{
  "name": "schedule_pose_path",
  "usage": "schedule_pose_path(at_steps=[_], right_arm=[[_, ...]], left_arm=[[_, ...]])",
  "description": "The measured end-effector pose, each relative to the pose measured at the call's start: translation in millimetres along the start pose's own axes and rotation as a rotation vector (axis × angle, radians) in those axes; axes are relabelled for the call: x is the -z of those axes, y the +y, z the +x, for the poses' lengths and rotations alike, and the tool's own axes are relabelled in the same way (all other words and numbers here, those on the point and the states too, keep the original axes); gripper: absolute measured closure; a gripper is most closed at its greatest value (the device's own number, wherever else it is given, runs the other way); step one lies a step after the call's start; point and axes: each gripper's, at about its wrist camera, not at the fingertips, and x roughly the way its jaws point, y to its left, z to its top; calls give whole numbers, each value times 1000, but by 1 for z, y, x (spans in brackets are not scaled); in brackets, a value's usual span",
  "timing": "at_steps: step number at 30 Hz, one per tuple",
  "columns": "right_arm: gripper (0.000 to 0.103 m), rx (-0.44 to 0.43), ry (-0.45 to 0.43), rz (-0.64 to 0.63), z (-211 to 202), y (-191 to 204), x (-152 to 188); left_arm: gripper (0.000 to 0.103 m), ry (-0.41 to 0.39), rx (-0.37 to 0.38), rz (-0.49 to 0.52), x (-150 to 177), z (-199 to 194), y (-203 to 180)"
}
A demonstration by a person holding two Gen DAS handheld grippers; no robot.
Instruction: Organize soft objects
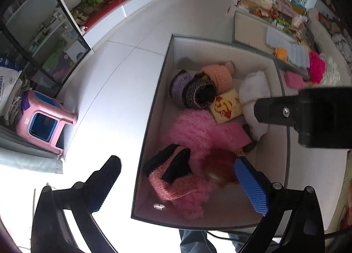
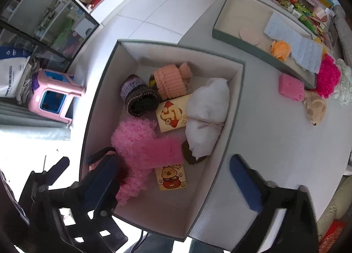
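Both grippers hang over the big box [image 2: 237,90], pointing down into it; the left gripper [image 1: 178,182] has its jaws spread wide and nothing is pinched between them; the right gripper [image 2: 173,178] is spread wide too, and it holds nothing.

Soft things already lie in the box; a fluffy pink scarf [image 2: 140,143] stretches across the middle, a white bundle [image 2: 206,119] tied with string rests by the right wall, and knitted hats [image 2: 169,81] sit at the far end; a blurry red fluffy thing [image 1: 220,165] lies right by the left gripper's blue pad, touching nothing of the jaws as far as I can tell; beside it lies a pink and black knitted piece [image 1: 173,176].

More soft things wait outside the box, on the table to the right; a pink sponge [image 2: 291,87] lies nearest, with a tan plush toy [image 2: 314,108] just beside it and a bright pink fluffy ball [image 2: 329,79] a bit further back; all of them lie far to the right of both grippers, so the right hand is the nearer one; I think it must swing right and away from the box to reach them; the sponge's long side runs across the view, so the jaws may need a small turn to pinch its short side.
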Motion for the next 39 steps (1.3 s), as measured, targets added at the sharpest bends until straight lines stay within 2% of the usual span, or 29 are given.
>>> schedule_pose_path(at_steps=[4,11,27,39], right_arm=[[0,-18,-12,15,-5,-4,3],[0,4,-36,24,-14,-5,13],[0,17,-31,33,-19,-4,27],[0,30,-32,29,-20,-2,30]], left_arm=[[0,-7,9,-12,1,-1,2],[0,20,-8,-37,2,1,4],[0,4,-10,-42,6,-7,5],[0,26,0,-76,7,-4,13]])
